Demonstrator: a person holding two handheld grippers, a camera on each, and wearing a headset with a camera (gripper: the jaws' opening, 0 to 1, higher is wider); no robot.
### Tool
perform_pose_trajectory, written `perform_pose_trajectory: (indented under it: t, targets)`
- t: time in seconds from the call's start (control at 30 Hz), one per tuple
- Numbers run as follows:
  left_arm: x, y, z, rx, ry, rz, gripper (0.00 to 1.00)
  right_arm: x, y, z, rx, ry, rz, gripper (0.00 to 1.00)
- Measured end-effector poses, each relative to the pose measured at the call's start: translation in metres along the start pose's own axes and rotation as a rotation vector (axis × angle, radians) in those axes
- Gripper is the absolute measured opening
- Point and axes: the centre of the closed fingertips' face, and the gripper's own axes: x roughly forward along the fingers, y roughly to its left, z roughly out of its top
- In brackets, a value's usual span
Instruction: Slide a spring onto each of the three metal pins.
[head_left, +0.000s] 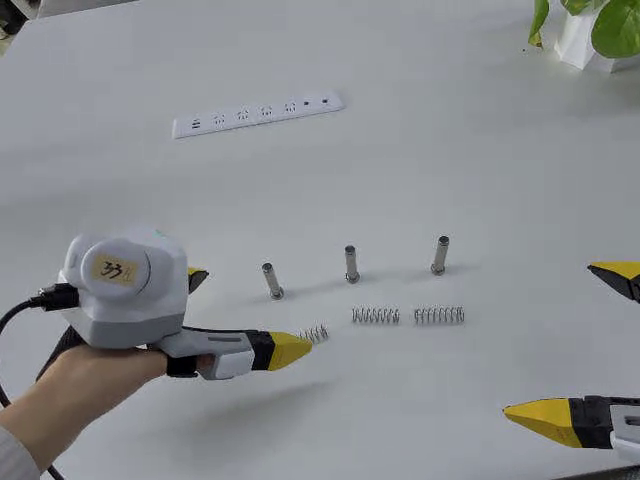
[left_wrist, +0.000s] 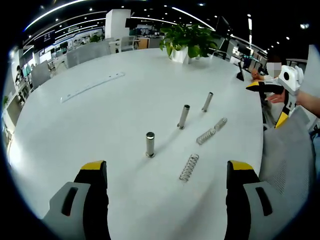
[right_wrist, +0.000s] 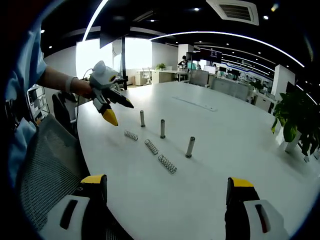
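Left gripper (head_left: 245, 313), jaws gaping wide, one tip just beside the nearest spring (head_left: 314, 334). Right gripper (head_left: 552, 338), jaws spread too, gripping nothing. Three pins (head_left: 351, 264) stand upright on the table (head_left: 450, 150), all three springs (head_left: 375, 315) lying in front of them.

power strip (head_left: 257, 113) flat on table (head_left: 450, 180) | potted plant (head_left: 581, 40) far corner | chair (right_wrist: 45, 165), probably mesh

Your three metal pins stand on end in a row, all bare: left pin (head_left: 272, 281), middle pin (head_left: 351, 264), right pin (head_left: 440, 255). The springs lie flat on the worktop (head_left: 450, 150): left spring (head_left: 314, 334) at its pin's 4 o'clock, middle spring (head_left: 375, 316) at 5, right spring (head_left: 439, 315) at 6.
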Motion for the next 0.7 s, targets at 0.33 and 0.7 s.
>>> perform_pose_trajectory:
  t: [0.33, 0.7]
  targets:
    - [-0.009, -0.01, -0.019, -0.019, 0.006, -0.007, 0.97, 0.001, 0.001, 0.001, -0.021, 0.008, 0.013, 0.99]
    - [-0.022, -0.015, -0.034, -0.056, -0.019, 0.021, 0.96, 0.004, 0.001, 0.004, -0.051, 0.016, 0.025, 0.99]
